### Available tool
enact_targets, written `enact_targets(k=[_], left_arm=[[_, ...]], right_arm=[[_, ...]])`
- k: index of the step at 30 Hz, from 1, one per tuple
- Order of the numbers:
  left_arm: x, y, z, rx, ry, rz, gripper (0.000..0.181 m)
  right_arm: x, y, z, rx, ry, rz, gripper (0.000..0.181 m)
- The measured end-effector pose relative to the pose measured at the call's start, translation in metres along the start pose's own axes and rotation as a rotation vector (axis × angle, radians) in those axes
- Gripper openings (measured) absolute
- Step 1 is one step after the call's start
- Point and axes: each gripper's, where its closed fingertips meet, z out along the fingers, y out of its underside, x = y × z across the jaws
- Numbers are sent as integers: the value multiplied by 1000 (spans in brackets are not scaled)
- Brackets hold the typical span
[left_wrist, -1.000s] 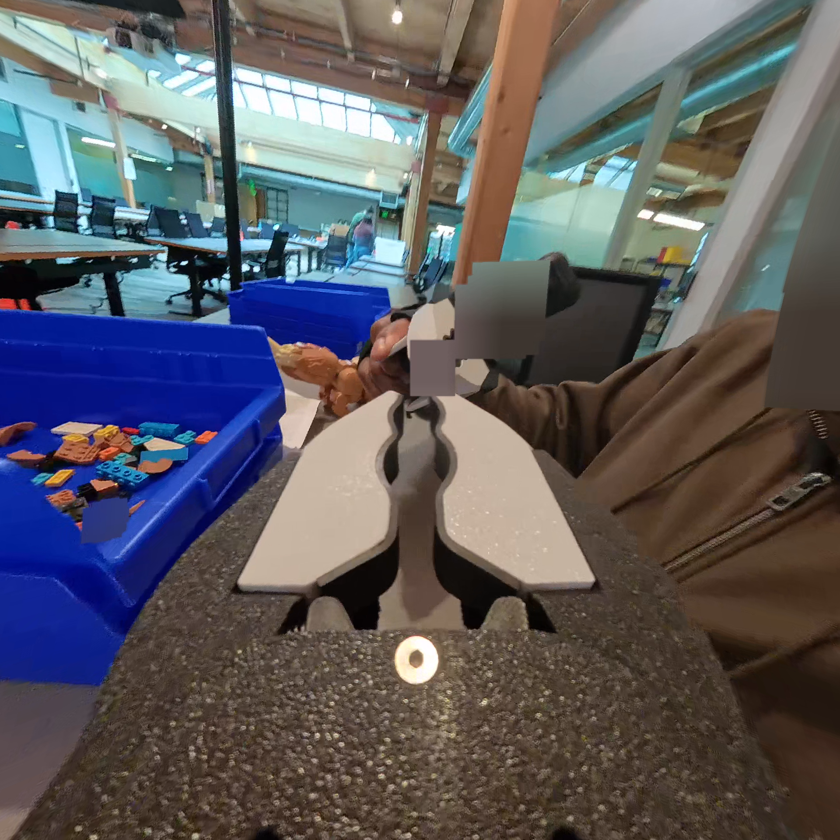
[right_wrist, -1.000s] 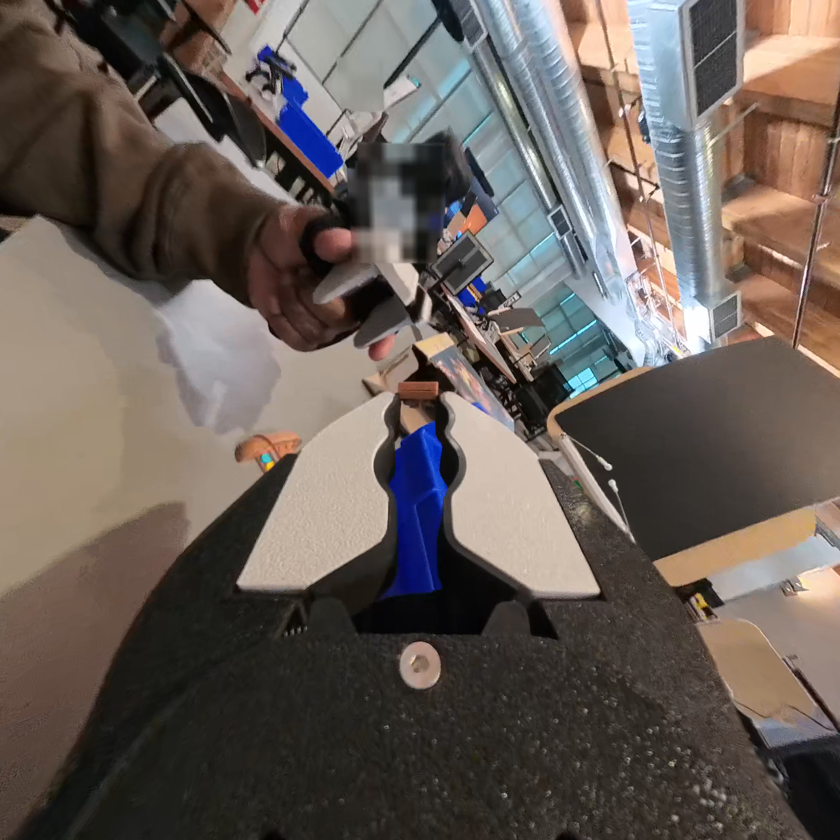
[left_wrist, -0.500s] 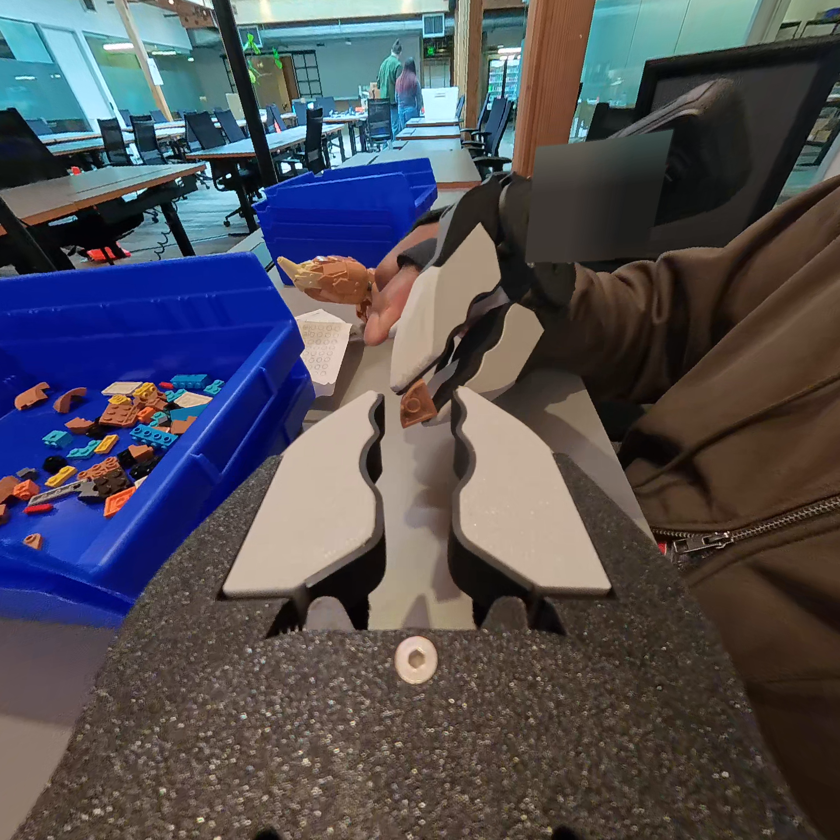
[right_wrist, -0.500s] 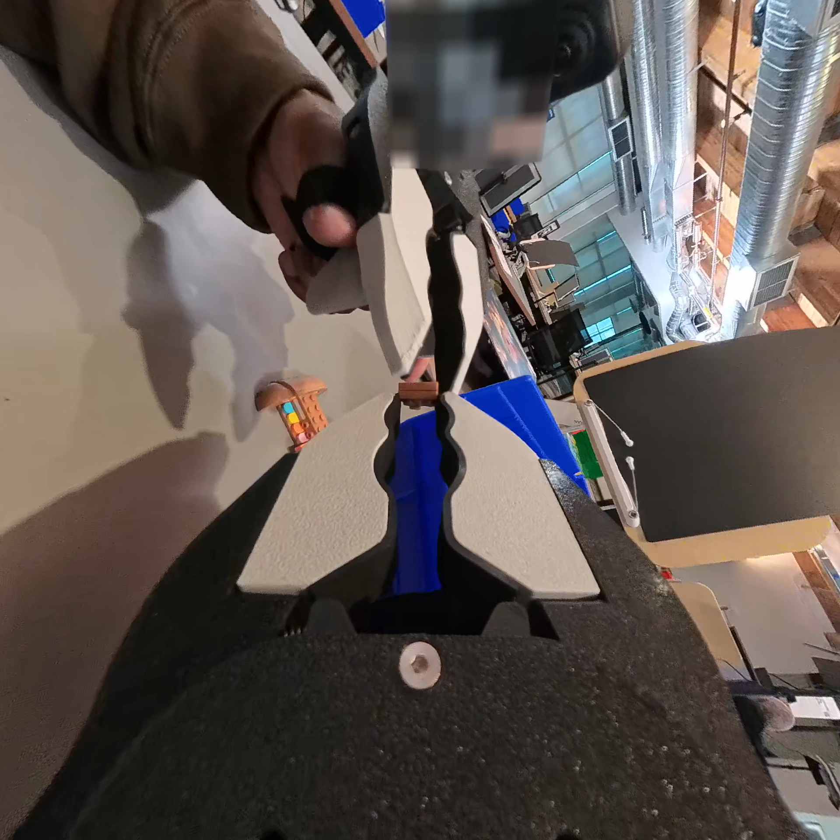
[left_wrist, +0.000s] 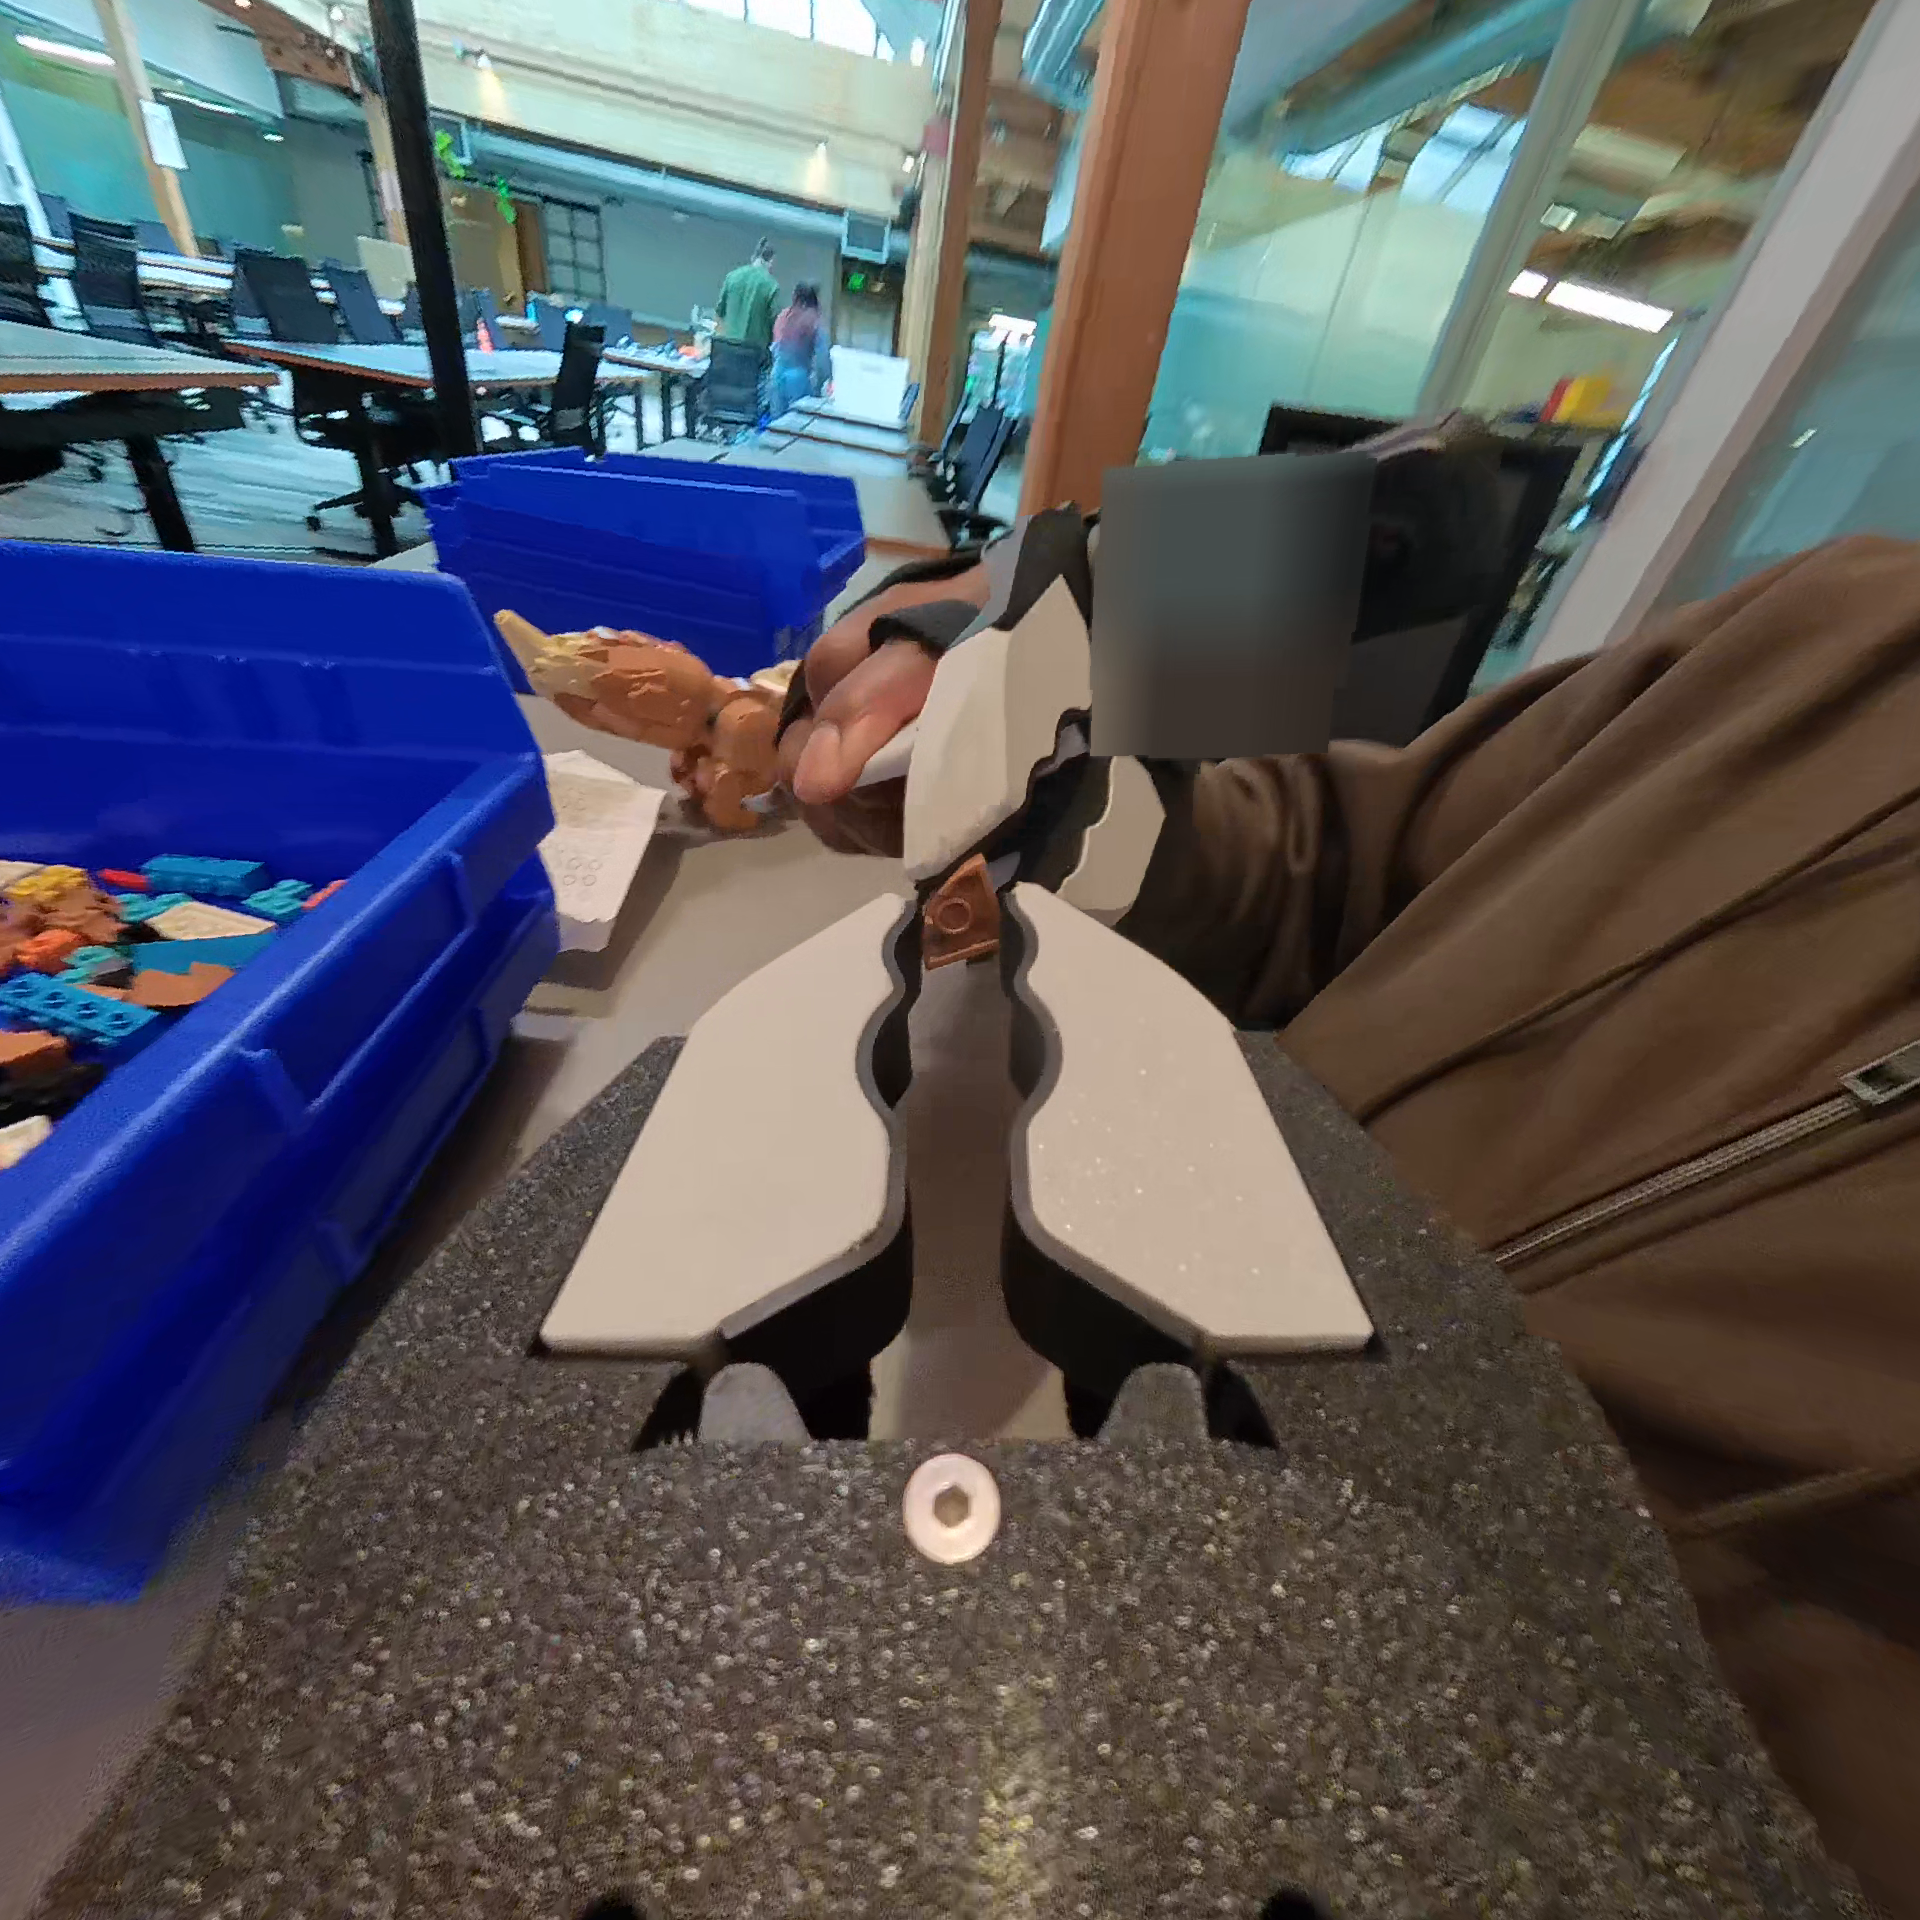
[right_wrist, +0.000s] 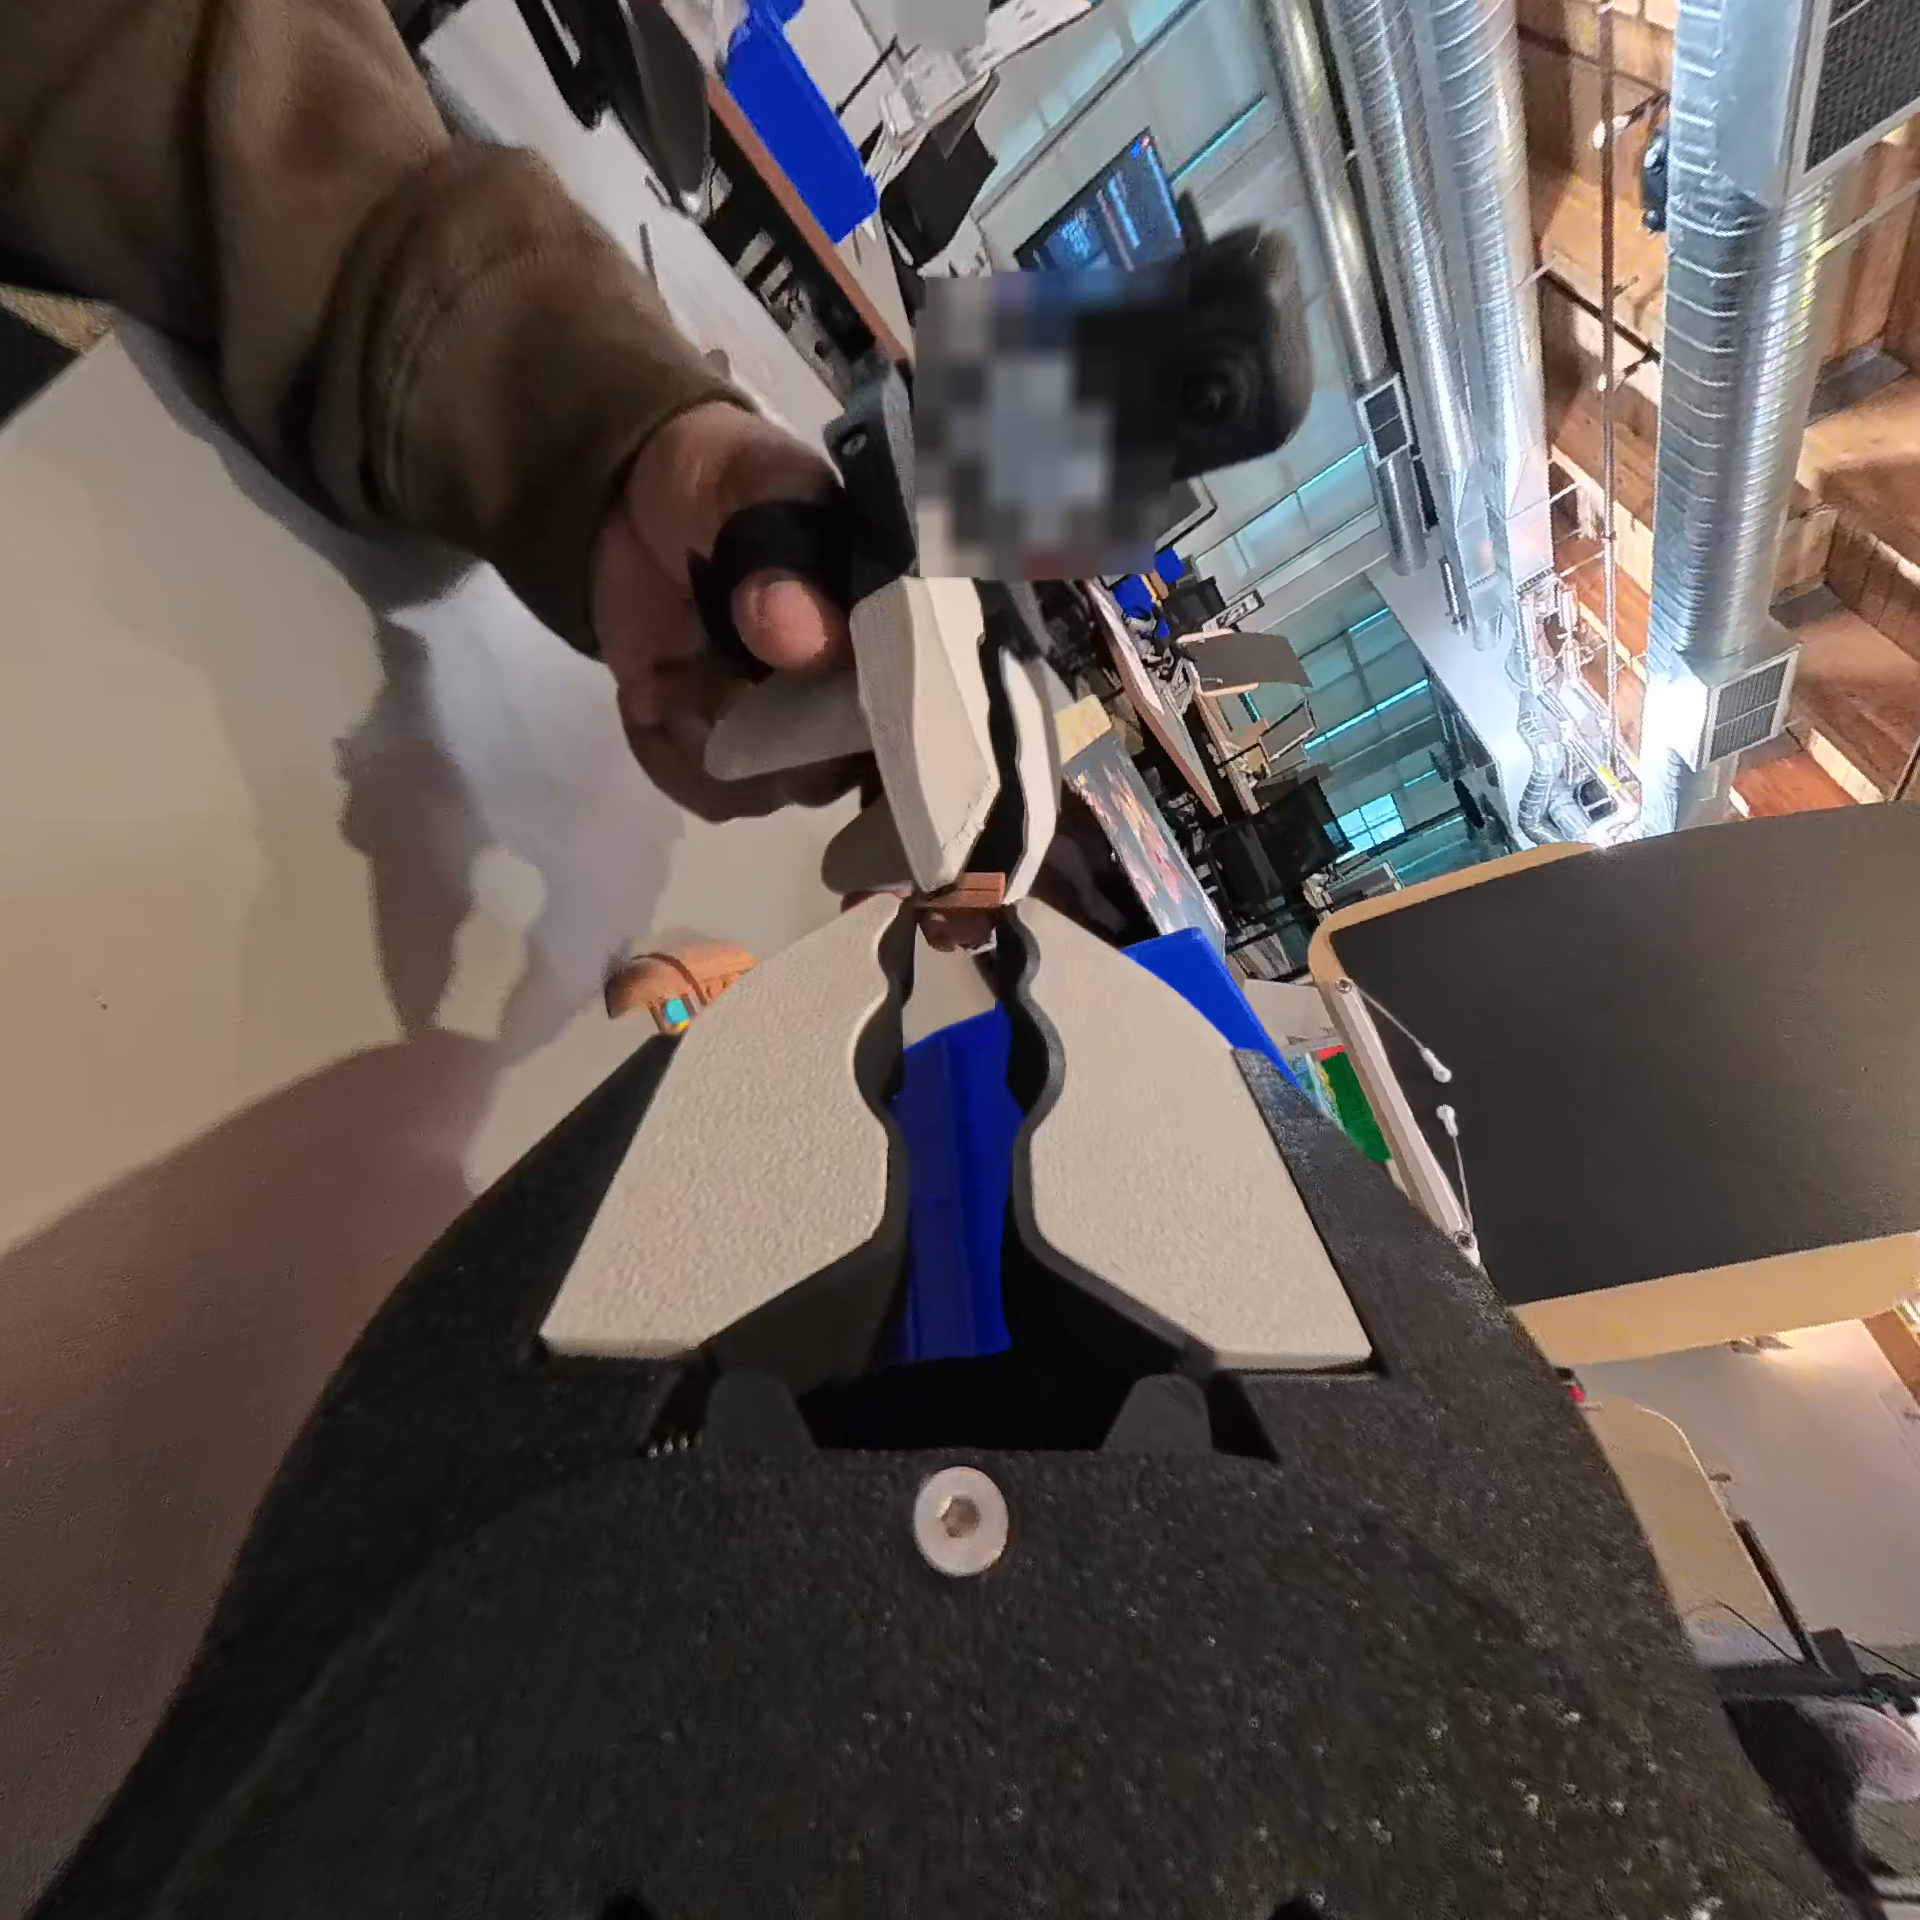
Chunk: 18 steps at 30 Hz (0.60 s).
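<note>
A small brown brick hangs in the air between both grippers, above the grey table. My left gripper has its two fingertips closed in on the brick's sides. My right gripper is shut on the same brick and meets the left one tip to tip. In the left wrist view the right gripper comes down from above, held by a hand. In the right wrist view the left gripper comes from above, held by a hand in a brown sleeve.
A blue bin with several loose coloured bricks stands at the left. More blue bins stand behind it. A brown brick-built figure and a paper sheet lie on the table. A small brown model sits beyond the right gripper. The grippers are tip to tip, or close to it. Left tips and right tips are each some 30 cm from the brown brick-built figure.
The right gripper brought the brown brick up to the left gripper. The left gripper went from shut to open, then narrowed onto the brick.
</note>
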Motion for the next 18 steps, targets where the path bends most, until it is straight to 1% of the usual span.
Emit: enact_targets(k=[4, 7, 12, 15, 18], left_arm=[[8, -5, 1, 65, 75, -104, 14], [12, -8, 2, 104, 101, -169, 14], [13, -10, 6, 159, 28, -229, 14], [21, -8, 11, 169, -31, -204, 14], [29, -7, 13, 175, -101, -152, 14]], right_arm=[[1, -9, -3, 47, 5, 28, 15], [2, -13, -6, 77, 24, 3, 16], [5, -8, -7, -4, 153, -105, 20], [2, -5, -6, -67, 211, -135, 25], [-3, -11, -10, -63, 236, -141, 26]])
